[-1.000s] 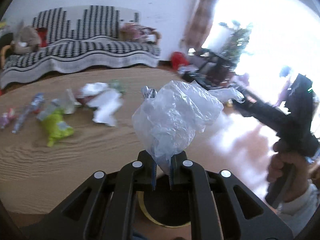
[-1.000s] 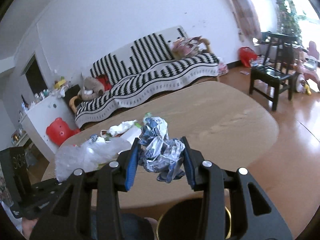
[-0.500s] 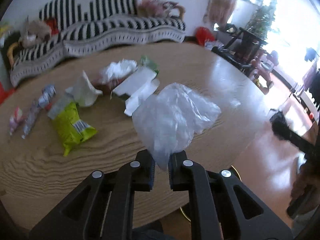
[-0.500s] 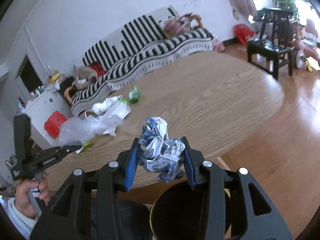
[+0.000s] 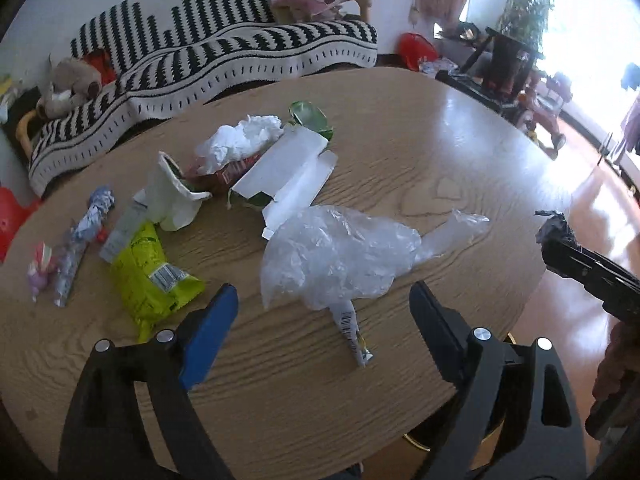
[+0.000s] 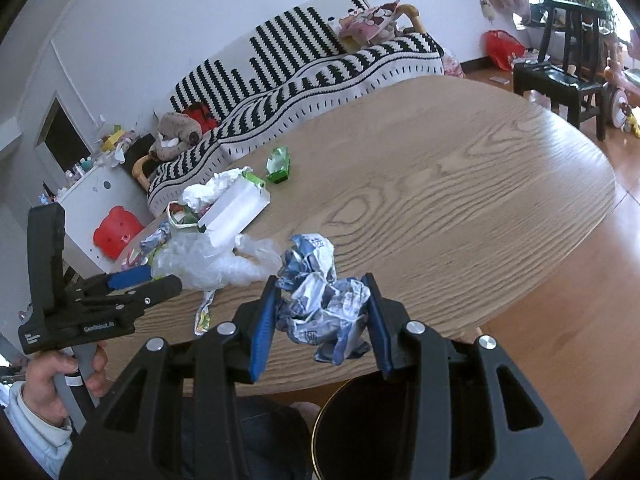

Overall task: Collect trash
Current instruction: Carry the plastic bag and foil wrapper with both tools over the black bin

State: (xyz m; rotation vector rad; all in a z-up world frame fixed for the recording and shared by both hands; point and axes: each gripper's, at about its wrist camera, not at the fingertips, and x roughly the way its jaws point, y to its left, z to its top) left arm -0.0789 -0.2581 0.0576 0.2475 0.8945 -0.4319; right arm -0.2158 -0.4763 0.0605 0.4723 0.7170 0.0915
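Note:
A clear plastic bag (image 5: 340,256) lies loose on the wooden table (image 5: 280,400), just ahead of my left gripper (image 5: 322,292). Its jaws are opening wide and the pads do not touch the bag. The right wrist view shows the same bag (image 6: 208,260) in front of the left gripper (image 6: 140,280). My right gripper (image 6: 320,280) is shut on a crumpled blue-and-white wrapper (image 6: 320,308). It hangs over the table's near edge, above a black bin (image 6: 360,432) with a gold rim.
More trash lies on the table's left half: a yellow-green snack bag (image 5: 148,276), a flattened white carton (image 5: 288,172), white tissue (image 5: 240,140), a green wrapper (image 5: 308,116) and a thin sachet (image 5: 352,328). A striped sofa (image 5: 220,52) stands behind, a black chair (image 6: 560,72) at right.
My left gripper swung over the table, opened and let the plastic bag fall onto the wood. The right gripper sank toward the bin, still gripping the wrapper.

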